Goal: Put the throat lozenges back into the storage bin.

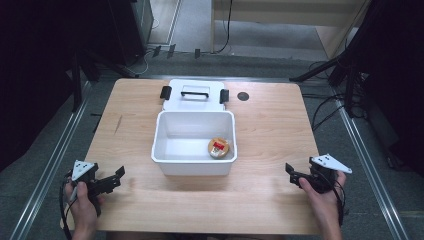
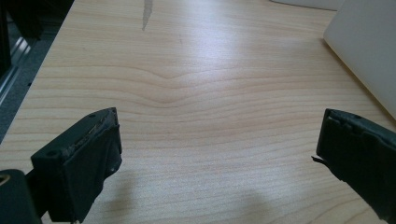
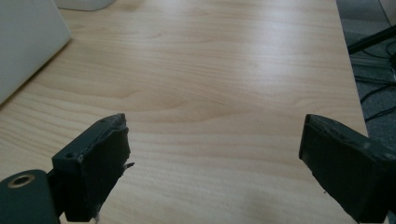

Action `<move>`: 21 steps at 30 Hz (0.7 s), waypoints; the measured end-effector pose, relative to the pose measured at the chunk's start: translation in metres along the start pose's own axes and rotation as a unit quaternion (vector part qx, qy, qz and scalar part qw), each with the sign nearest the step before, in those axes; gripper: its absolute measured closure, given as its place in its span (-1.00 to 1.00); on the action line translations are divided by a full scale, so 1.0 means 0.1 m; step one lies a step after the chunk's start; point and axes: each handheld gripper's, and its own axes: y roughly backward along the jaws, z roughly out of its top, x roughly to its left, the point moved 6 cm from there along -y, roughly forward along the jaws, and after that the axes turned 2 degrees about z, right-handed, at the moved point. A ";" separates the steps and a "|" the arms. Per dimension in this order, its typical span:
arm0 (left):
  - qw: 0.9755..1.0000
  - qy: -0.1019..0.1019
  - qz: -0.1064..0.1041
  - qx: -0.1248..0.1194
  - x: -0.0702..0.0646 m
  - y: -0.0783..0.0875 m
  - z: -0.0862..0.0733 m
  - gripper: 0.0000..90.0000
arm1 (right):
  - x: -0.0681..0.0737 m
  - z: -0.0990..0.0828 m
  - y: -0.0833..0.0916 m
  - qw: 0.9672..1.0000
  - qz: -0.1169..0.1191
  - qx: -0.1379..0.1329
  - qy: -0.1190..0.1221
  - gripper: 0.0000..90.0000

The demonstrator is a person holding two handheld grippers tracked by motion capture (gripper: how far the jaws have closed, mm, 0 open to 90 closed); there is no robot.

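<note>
Inside white bin (image 1: 172, 134) — round tan container (image 1: 219, 148), red label.

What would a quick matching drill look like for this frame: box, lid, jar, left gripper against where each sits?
Things:
1. box
2. lid
3. jar
4. left gripper

Places or states:
A. flat on the table behind the box
B. open, at the table's near left corner
C. mid-table, lid off
D. inside the box, in its near right corner

Pairs: 1-C, 2-A, 3-D, 4-B
</note>
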 end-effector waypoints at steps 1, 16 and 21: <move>1.000 0.000 0.000 0.000 0.00 0.00 0.00 -0.98 | 0.00 0.00 0.00 1.000 0.000 0.000 0.000 -0.81; 1.000 -0.001 -0.002 0.001 0.00 0.01 0.00 -0.98 | -0.31 -0.38 0.41 0.998 -0.055 -0.011 -0.021 -0.72; 1.000 -0.003 -0.001 0.001 0.00 0.00 0.00 -0.98 | -0.34 -0.45 0.49 0.998 -0.058 -0.016 -0.025 -0.71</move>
